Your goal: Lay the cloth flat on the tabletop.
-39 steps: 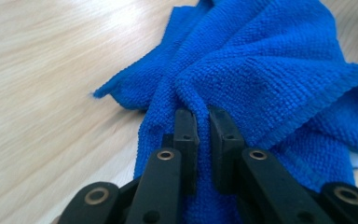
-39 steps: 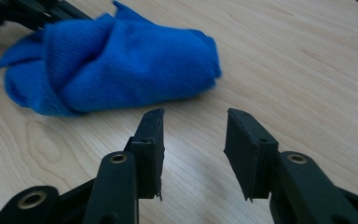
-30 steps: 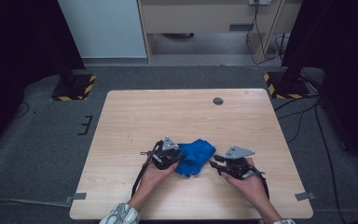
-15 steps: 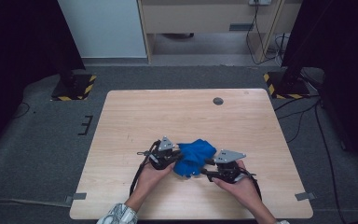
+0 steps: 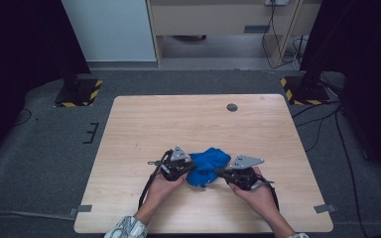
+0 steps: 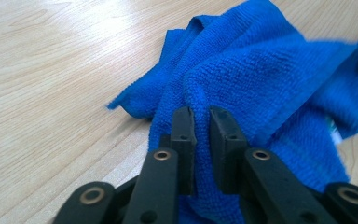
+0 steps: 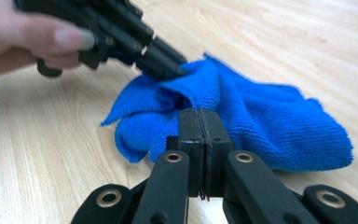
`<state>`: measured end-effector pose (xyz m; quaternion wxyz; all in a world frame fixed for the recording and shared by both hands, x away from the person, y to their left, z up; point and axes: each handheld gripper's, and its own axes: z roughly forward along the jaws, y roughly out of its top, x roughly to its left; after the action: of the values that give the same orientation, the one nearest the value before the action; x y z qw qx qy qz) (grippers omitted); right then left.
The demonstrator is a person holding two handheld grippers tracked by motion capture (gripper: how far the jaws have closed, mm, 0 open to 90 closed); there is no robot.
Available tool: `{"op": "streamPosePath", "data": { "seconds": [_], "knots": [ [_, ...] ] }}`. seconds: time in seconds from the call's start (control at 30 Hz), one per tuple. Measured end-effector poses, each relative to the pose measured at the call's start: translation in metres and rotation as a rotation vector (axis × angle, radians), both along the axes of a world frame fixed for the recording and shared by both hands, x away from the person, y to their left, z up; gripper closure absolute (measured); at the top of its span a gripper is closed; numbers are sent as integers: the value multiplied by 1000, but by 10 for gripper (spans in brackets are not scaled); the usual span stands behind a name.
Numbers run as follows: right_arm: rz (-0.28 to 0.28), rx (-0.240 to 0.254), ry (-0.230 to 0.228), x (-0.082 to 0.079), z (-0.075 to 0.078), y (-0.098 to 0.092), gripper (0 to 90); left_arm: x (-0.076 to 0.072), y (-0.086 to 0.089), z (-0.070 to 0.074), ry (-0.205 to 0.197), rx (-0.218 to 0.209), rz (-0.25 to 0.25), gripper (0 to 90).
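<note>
A crumpled blue cloth point(image 5: 209, 165) lies on the wooden table point(image 5: 178, 119) near its front edge, between my two grippers. My left gripper point(image 5: 191, 168) reaches in from the cloth's left. Its jaws point(image 6: 200, 122) have just closed to a narrow gap, and they pinch a raised fold of the blue cloth point(image 6: 261, 79). The right gripper view shows that gripper point(image 7: 170, 70) clamped on the fold. My right gripper point(image 5: 222, 172) has just closed at the cloth's right side. Its pads point(image 7: 200, 116) meet flush against the cloth's near edge point(image 7: 261, 121), with no fabric visible between them.
A small dark round disc point(image 5: 232, 107) sits near the table's far edge. Black stands with yellow-striped bases point(image 5: 79, 92) flank the table on the floor. Bare wood surrounds the cloth. A person's hand point(image 7: 23, 42) holds the left gripper.
The right gripper has moved left, up against the cloth. The cloth is bunched a little more between the two grippers. The left hand has stayed in place.
</note>
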<state>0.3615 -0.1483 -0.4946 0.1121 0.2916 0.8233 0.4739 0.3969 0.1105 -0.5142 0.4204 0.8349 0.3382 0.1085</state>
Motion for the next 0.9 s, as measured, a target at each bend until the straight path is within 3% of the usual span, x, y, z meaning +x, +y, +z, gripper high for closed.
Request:
{"op": "streamPosePath", "data": {
  "seconds": [0.07,0.17,0.23,0.33,0.43,0.53,0.67,0.77,0.9],
  "knots": [
    [-5,-2,-1,3,5,-2,892,-1,1,2,-15,-13,16,739],
    [-15,5,2,8,8,-1,892,-1,4,8,-43,-37,59,567],
    [-24,-6,9,18,10,3,892,-3,14,16,-80,-74,88,538],
    [-48,12,38,33,8,6,891,-8,28,24,-89,-130,115,473],
    [-73,3,58,50,1,10,890,-15,35,31,-135,-116,103,442],
    [-98,3,71,60,-3,10,890,-20,33,30,-132,-97,70,383],
    [-116,6,77,63,-3,7,889,-23,22,21,-97,-63,15,340],
    [-121,6,85,64,-5,6,888,-28,18,17,-74,-48,-18,370],
    [-121,-2,97,66,-11,7,886,-35,20,13,-87,-46,-29,282]
  ]
}}
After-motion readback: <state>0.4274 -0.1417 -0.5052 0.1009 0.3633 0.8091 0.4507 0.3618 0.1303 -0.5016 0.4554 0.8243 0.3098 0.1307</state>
